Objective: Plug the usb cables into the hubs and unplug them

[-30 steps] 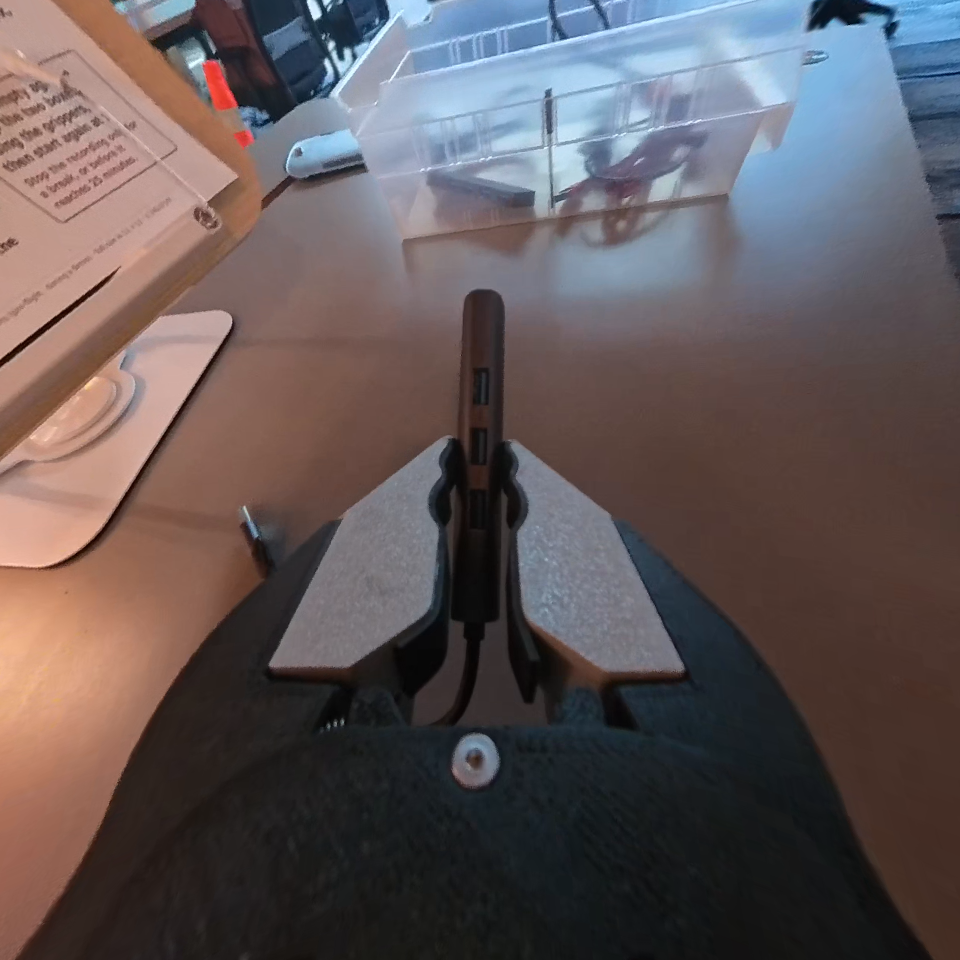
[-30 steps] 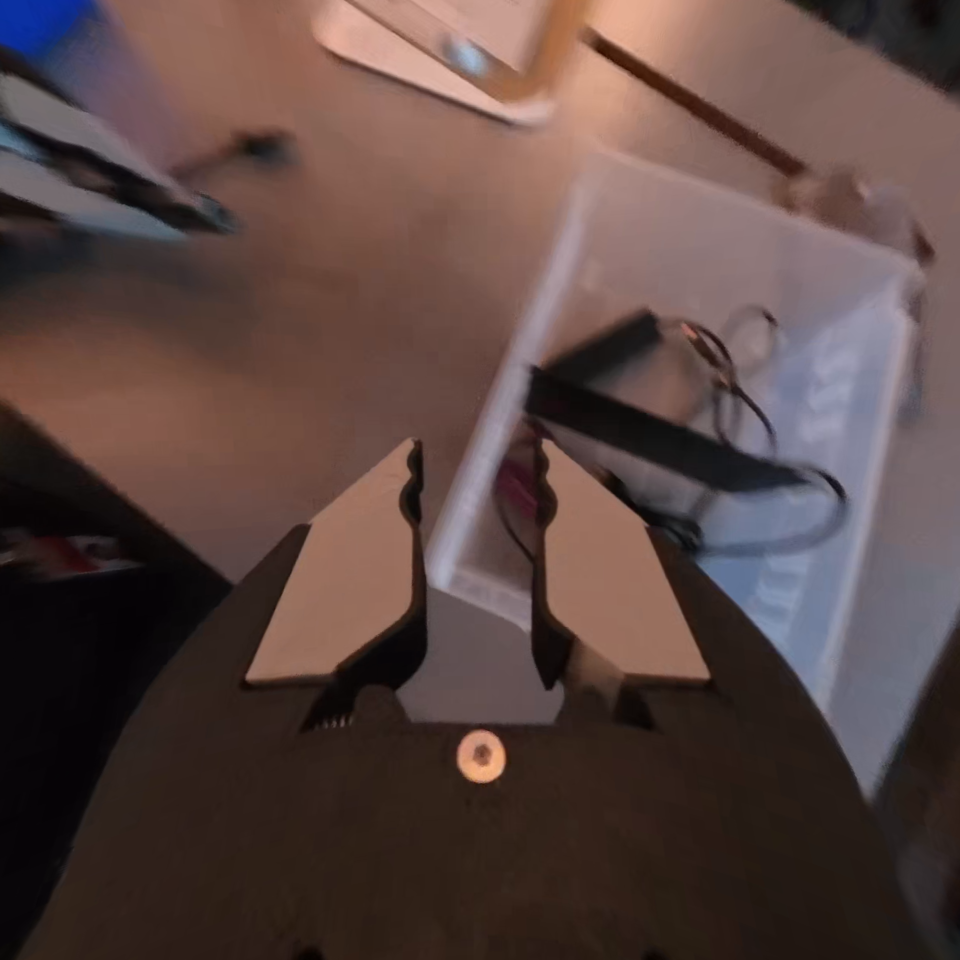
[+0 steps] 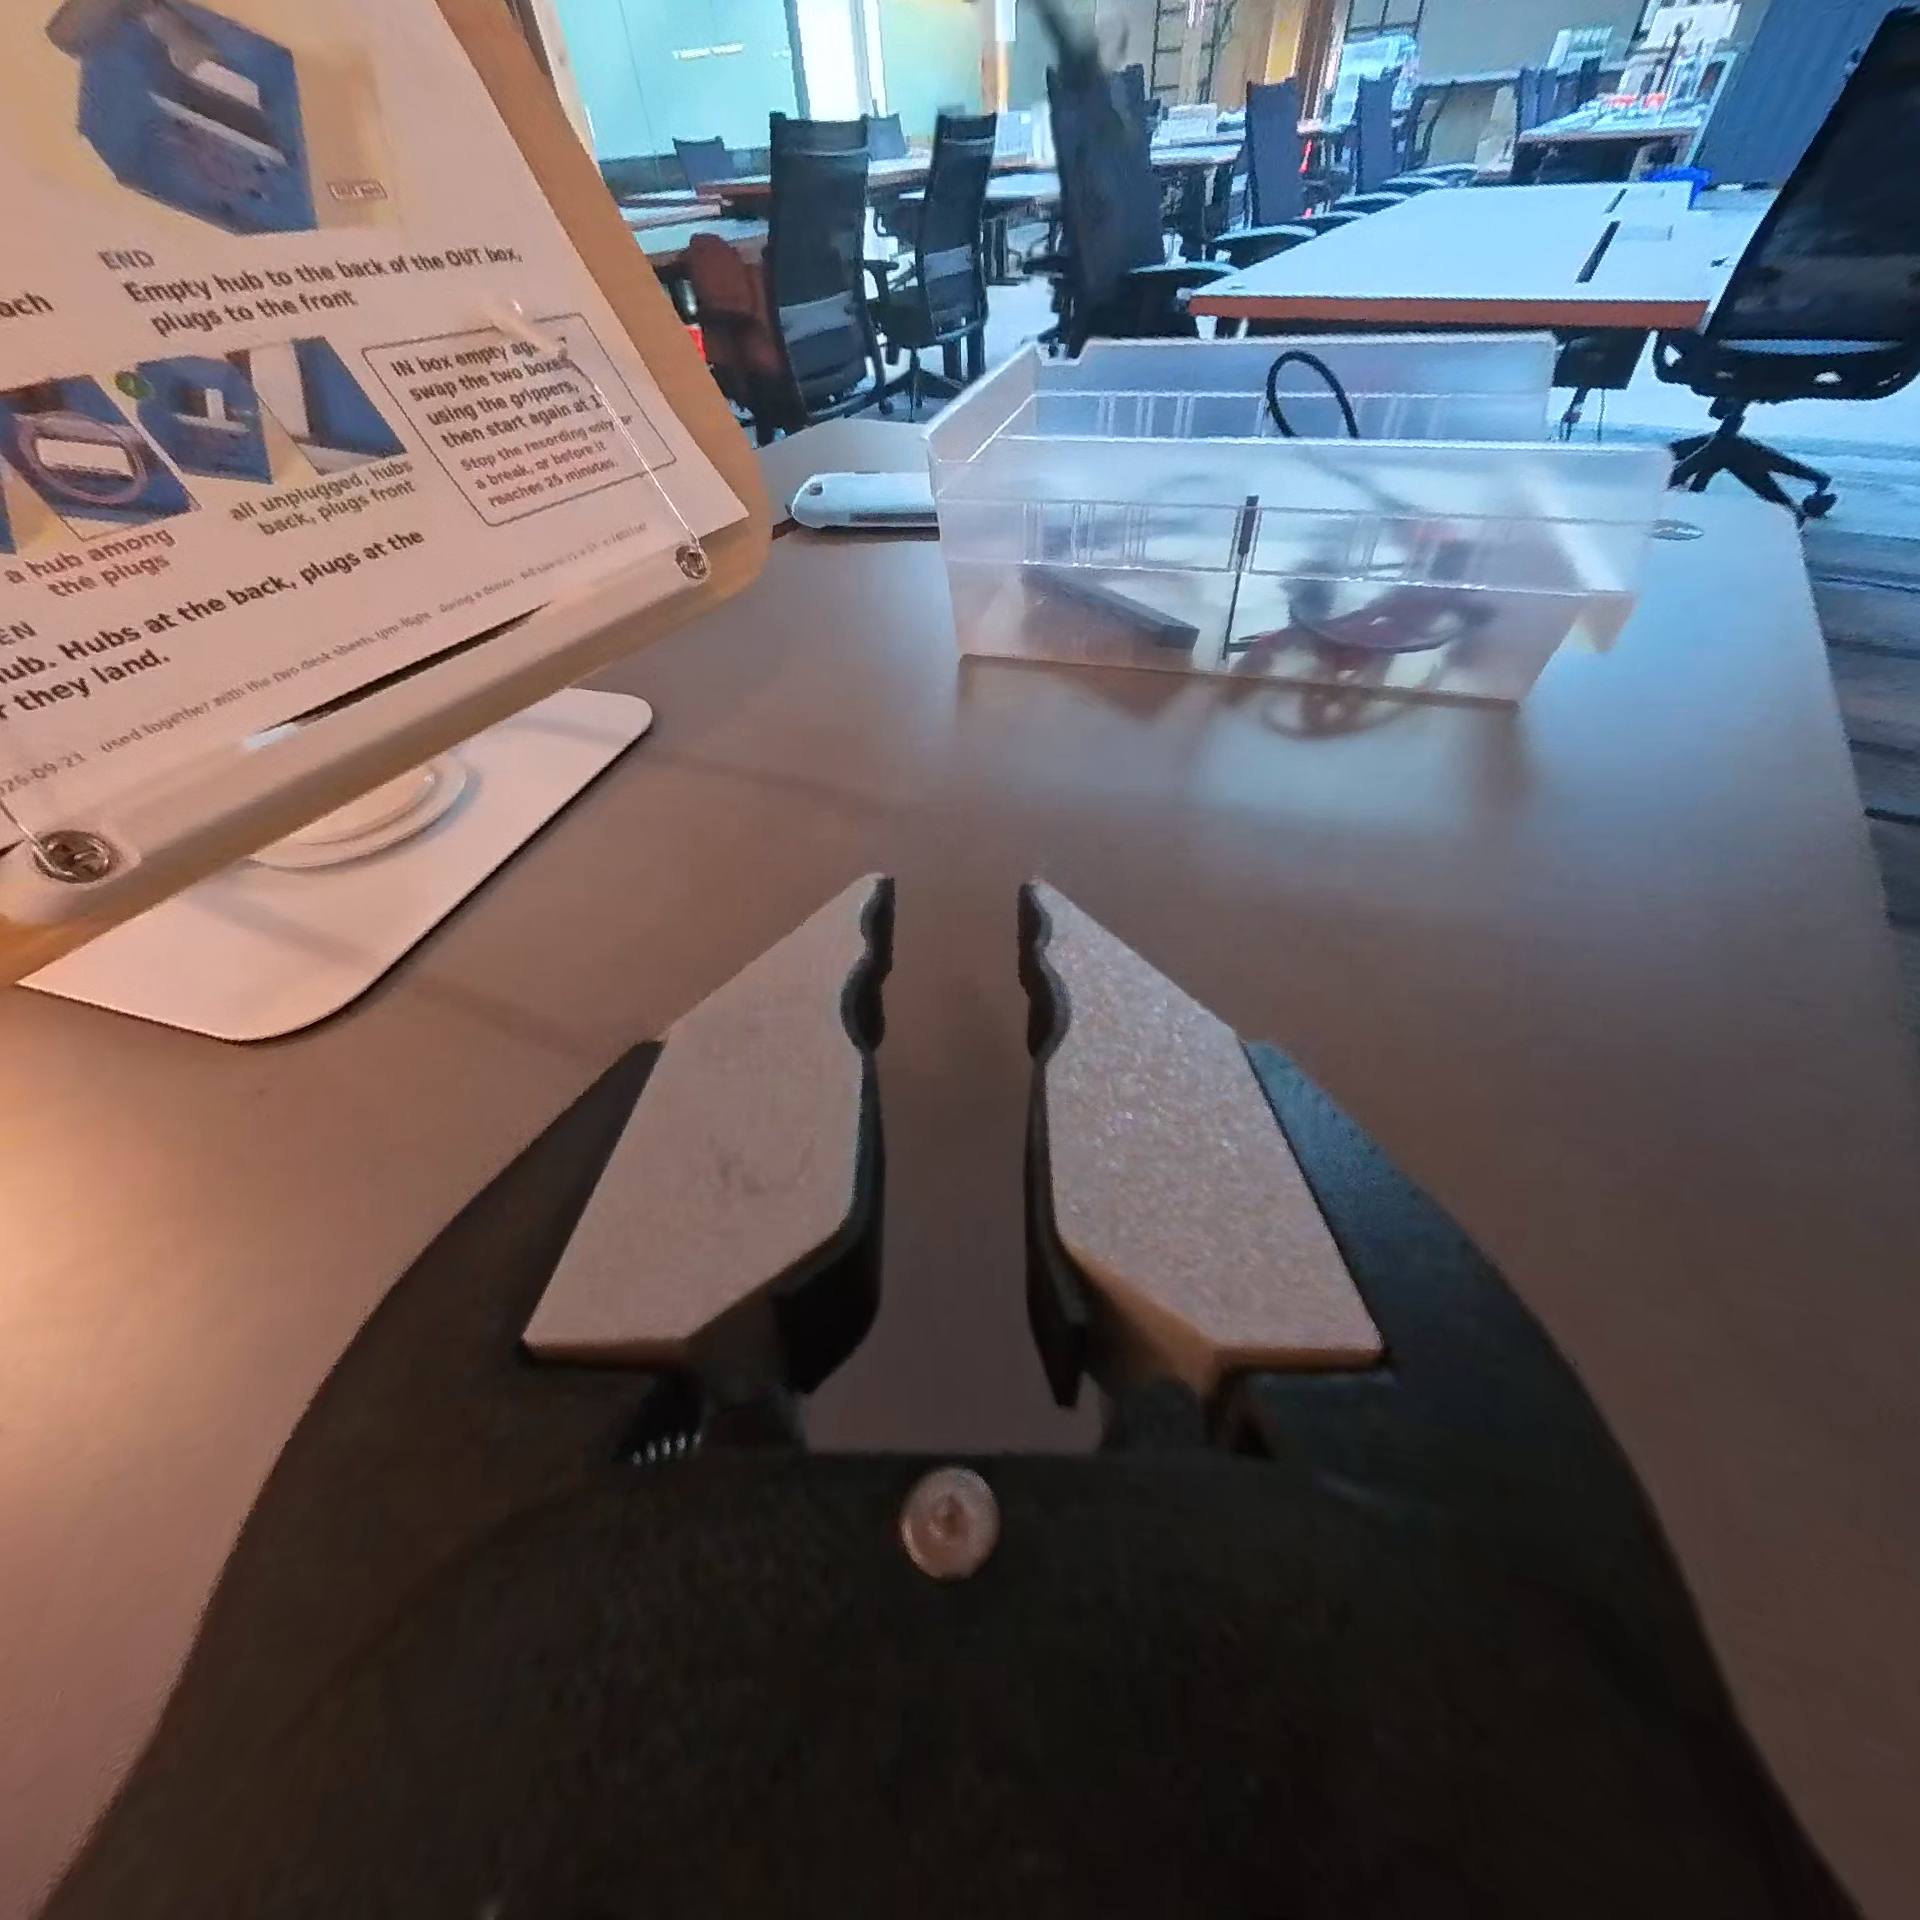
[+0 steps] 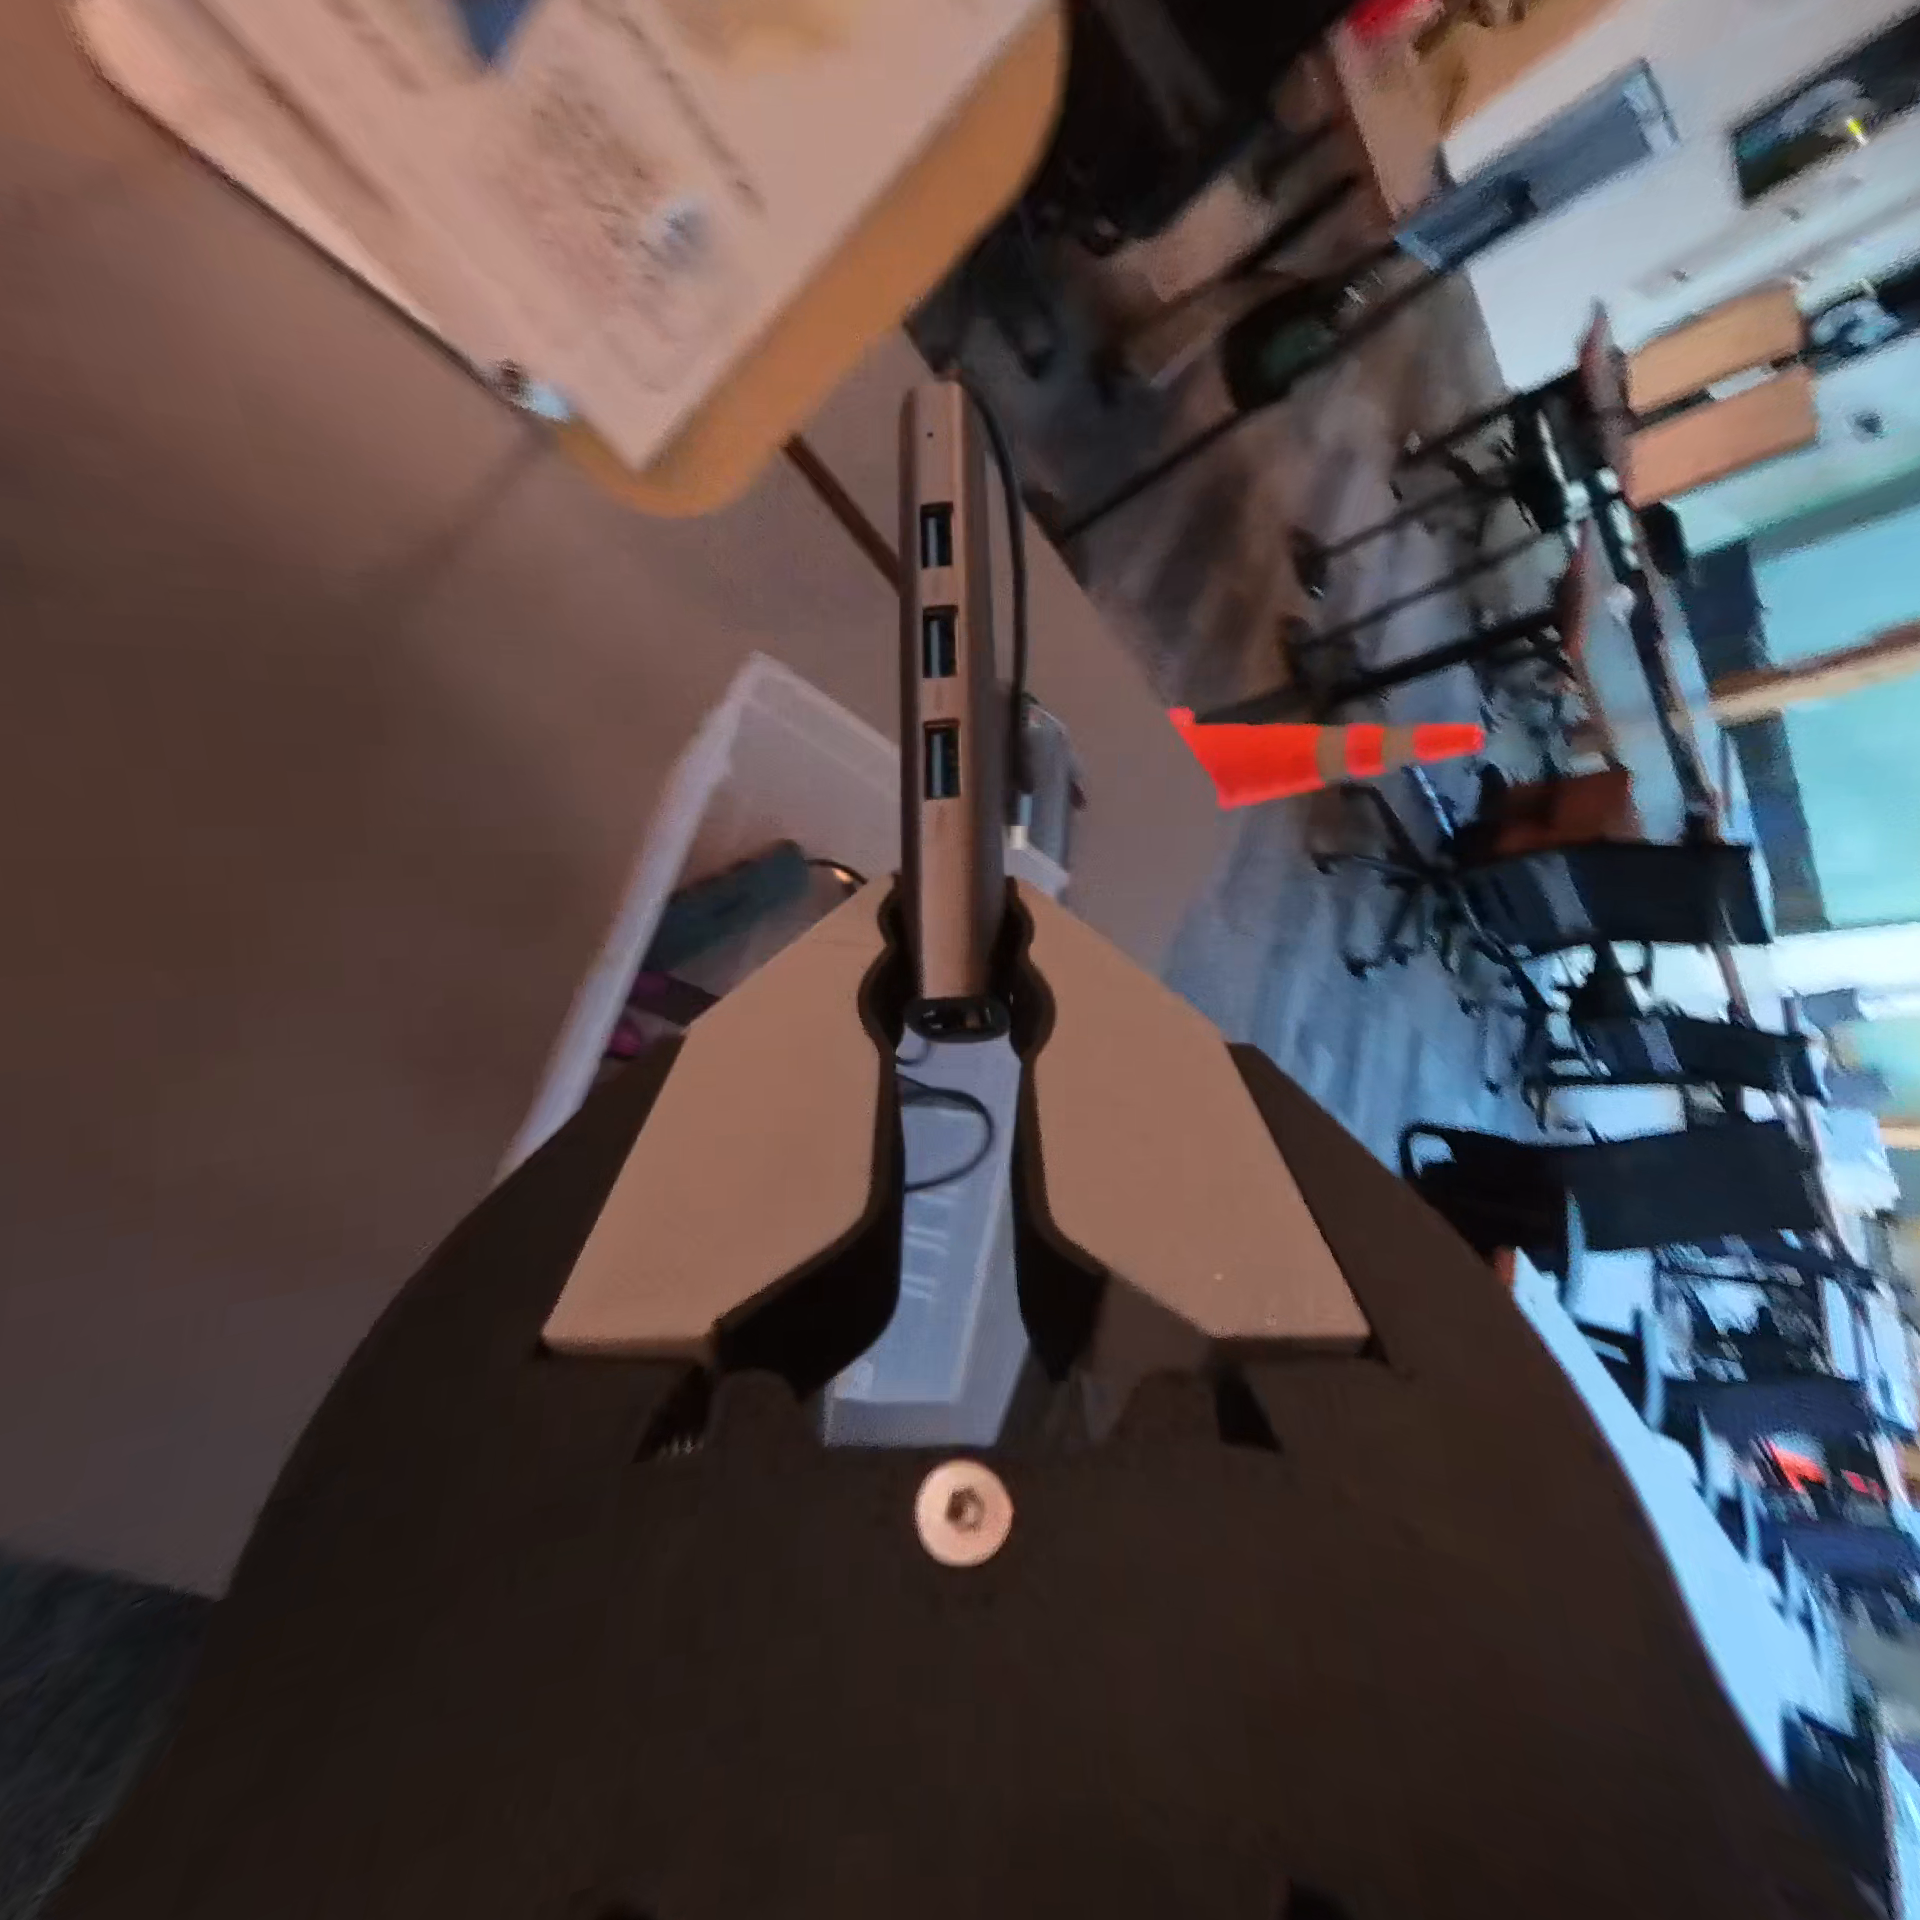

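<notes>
Brown desk [image 3: 1351, 935] amid office chairs [image 3: 821, 260]; right tongs [image 4: 951, 914] grip hub [image 4: 940, 665].

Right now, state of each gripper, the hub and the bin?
left hand-held gripper: open, empty, above the table.
right hand-held gripper: shut on USB hub.
USB hub: gripped near one end, three ports visible, all empty.
clear bin: on table, lidless, hub and cables inside.

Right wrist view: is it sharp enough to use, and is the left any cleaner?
Right wrist view: the USB hub in the right hand-held gripper is sharp, but the sign and chairs smear with motion blur. Left wrist view: crisp, with wide-angle bending at the edges and glare on the table before the clear bin.
</notes>
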Tool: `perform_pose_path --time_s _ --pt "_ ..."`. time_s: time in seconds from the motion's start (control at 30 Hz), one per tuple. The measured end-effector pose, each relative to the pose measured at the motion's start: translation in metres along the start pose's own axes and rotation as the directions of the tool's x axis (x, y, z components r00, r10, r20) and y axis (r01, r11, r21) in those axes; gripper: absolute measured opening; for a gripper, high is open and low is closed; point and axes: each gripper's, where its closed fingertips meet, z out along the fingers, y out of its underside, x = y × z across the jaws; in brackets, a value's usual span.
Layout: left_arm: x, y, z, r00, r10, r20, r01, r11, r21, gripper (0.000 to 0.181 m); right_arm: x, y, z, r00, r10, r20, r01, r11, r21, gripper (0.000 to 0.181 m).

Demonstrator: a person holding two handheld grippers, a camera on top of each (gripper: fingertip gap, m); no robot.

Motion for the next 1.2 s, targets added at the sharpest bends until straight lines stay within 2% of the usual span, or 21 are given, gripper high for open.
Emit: perform_pose_path --time_s 0.07,0.17,0.23,0.3,0.43,0.5,0.57,0.7,0.8,0.87,0.93,1.07,1.13,1.2 --pt "0.002 0.005 0.003 1.000 0.026 0.004 -0.026 0.999 -0.023 0.020 0.024 0.010 0.003 0.999 0.020 -0.031 -0.021 0.999 -0.050 0.013" --pt "0.005 0.010 0.007 0.999 0.052 -0.001 -0.052 0.997 -0.052 0.020 0.030 0.027 0.029 0.999 0.025 0.026 -0.022 0.992 -0.121 0.013" --pt "0.005 0.013 0.008 0.998 0.065 0.006 -0.065 0.996 -0.065 0.020 0.016 0.046 0.058 0.993 0.052 0.105 -0.029 0.977 -0.213 0.013" --pt "-0.005 0.016 0.008 0.995 0.069 0.070 -0.063 0.994 -0.087 0.022 -0.004 0.067 0.092 0.981 0.078 0.176 -0.022 0.953 -0.301 0.013" --pt "-0.017 0.027 0.008 0.992 0.050 0.112 -0.035 0.990 -0.136 0.028 -0.041 0.133 0.162 0.964 0.137 0.226 0.017 0.823 -0.568 0.022" --pt "-0.017 0.031 0.009 0.994 0.026 0.104 -0.010 0.988 -0.151 0.033 -0.052 0.159 0.181 0.965 0.135 0.224 0.045 0.760 -0.649 0.025" --pt "-0.019 0.035 0.011 0.994 0.015 0.107 0.003 0.985 -0.170 0.036 -0.053 0.175 0.187 0.970 0.118 0.214 0.064 0.722 -0.689 0.027" --pt "-0.019 0.036 0.012 0.994 0.011 0.106 0.008 0.984 -0.180 0.040 -0.040 0.181 0.177 0.973 0.142 0.184 0.020 0.736 -0.676 0.034" --pt "-0.022 0.036 0.012 0.993 0.002 0.122 0.020 0.984 -0.177 0.048 -0.008 0.173 0.155 0.972 0.220 0.083 -0.125 0.782 -0.611 0.038" --pt "-0.027 0.035 0.011 0.989 -0.015 0.145 0.038 0.986 -0.164 0.052 0.017 0.176 0.134 0.959 0.282 -0.016 -0.240 0.782 -0.575 0.041" --pt "-0.030 0.033 0.010 0.988 -0.024 0.155 0.047 0.988 -0.149 0.053 0.030 0.178 0.114 0.935 0.352 -0.054 -0.328 0.793 -0.514 0.045" --pt "-0.030 0.029 0.006 0.977 -0.011 0.212 0.037 0.992 -0.121 0.057 0.012 0.167 0.075 0.843 0.531 0.081 -0.483 0.815 -0.320 0.052" --pt "-0.018 0.024 -0.001 0.976 -0.024 0.219 0.046 0.994 -0.095 0.057 -0.007 0.158 0.057 0.809 0.559 0.183 -0.526 0.827 -0.201 0.060" --pt "0.003 0.020 -0.015 0.980 0.009 0.198 0.012 0.994 -0.105 0.059 -0.034 0.154 0.041 0.794 0.541 0.277 -0.536 0.838 -0.101 0.060"
